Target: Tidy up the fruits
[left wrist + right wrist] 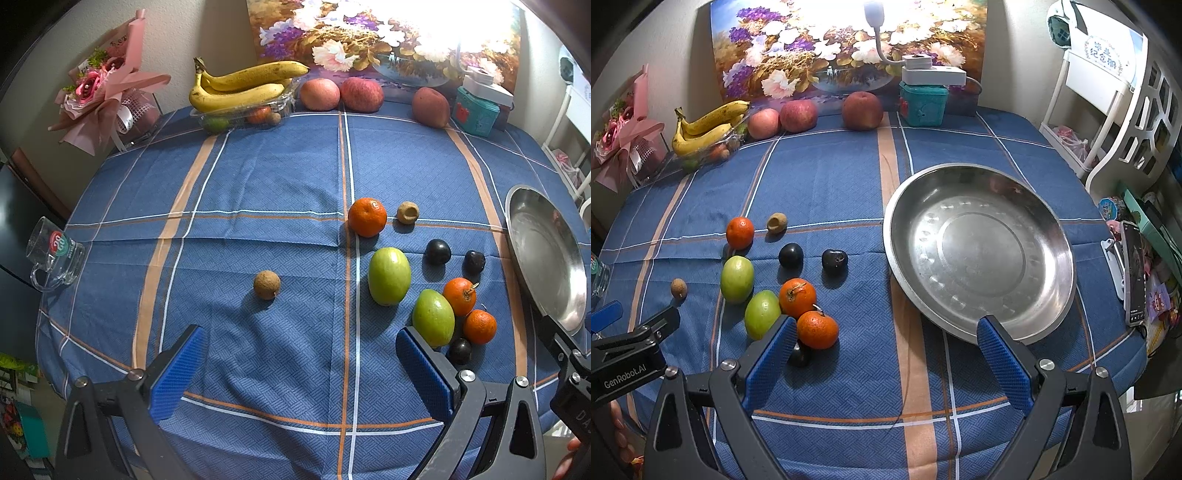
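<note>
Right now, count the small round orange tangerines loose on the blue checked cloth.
3. One small round orange tangerine lies farthest back beside a brown husk; two more touch each other near the right gripper. The far clear tray may hide another.

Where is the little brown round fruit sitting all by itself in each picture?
Left wrist view: the lone brown fruit sits near the middle, left of the green fruits.
Right wrist view: it sits at the far left edge.
Shared landmark: the nearest big green fruit, just to its right.
</note>
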{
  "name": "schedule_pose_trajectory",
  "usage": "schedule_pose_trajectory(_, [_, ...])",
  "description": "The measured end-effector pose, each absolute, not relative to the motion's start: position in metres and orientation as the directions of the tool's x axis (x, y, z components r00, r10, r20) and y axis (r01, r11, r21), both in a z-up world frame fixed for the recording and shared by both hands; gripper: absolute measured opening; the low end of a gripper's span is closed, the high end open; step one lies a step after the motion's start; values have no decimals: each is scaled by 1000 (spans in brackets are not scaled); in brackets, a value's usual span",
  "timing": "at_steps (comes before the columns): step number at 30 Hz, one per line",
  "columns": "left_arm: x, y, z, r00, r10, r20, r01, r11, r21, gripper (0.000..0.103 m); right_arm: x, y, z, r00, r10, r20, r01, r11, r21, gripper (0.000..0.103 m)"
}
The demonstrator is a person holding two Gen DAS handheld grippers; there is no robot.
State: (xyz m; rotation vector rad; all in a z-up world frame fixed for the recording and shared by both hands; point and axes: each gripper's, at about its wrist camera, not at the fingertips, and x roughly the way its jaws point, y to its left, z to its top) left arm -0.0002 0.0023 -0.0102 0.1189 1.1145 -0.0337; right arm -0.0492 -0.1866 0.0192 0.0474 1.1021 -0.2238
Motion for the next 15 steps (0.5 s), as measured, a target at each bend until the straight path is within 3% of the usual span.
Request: schedule_pose_trajectory(15, [4,-2,-10,474,-20,-880,134,990,49,103,-45,-185,11,389,-121,-913,183,982,-52,98])
